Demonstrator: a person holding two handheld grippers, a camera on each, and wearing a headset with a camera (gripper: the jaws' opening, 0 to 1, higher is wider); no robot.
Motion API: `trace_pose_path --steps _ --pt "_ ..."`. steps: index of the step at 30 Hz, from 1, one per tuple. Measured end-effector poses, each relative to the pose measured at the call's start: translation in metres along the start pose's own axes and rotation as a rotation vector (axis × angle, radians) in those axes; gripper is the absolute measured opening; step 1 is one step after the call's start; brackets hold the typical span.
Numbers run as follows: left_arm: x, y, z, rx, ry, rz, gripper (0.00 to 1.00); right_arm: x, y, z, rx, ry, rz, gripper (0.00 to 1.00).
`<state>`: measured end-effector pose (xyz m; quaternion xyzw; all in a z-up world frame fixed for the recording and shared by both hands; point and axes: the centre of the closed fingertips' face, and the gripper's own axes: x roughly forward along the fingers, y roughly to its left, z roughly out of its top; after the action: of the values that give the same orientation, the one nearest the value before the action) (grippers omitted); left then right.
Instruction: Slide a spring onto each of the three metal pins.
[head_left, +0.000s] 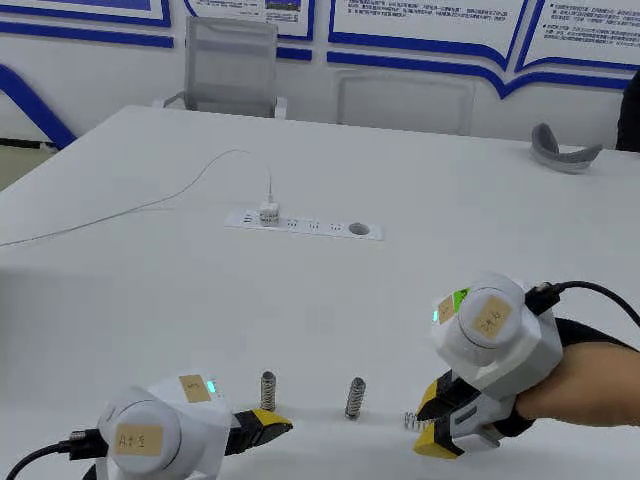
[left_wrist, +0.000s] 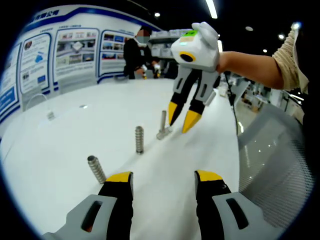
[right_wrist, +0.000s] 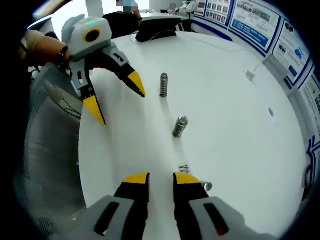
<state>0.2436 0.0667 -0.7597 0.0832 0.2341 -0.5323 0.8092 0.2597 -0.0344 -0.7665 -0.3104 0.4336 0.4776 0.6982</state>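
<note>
Two pins (head_left: 268, 390) already carry springs. The third pin (left_wrist: 163, 120) stands bare just beside the right tongs (left_wrist: 181, 121), whose jaws are parted and empty. The last spring (right_wrist: 184, 169) lies on the surface (head_left: 330, 300) just ahead of their tips. Pinched off-centre, it could squirt out or roll away, and a careless jaw might topple the bare pin. The left tongs (left_wrist: 162, 177), released and empty, hover near a sprung pin.
</note>
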Motion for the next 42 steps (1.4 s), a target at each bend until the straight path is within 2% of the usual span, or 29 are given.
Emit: trace_pose_path --steps 19,27,42 --pt "0.002 0.0 0.0 -0.001 0.005 -0.003 0.5 -0.007 -0.02 -0.027 0.096 -0.003 -0.04 0.2" --pt "0.002 -0.001 0.0 -0.002 0.007 -0.005 0.49 0.001 -0.032 -0.035 0.118 0.012 -0.047 0.2" --pt "0.001 0.0 -0.002 -0.008 0.013 0.001 0.49 0.016 -0.04 -0.038 0.124 0.029 -0.025 0.19"
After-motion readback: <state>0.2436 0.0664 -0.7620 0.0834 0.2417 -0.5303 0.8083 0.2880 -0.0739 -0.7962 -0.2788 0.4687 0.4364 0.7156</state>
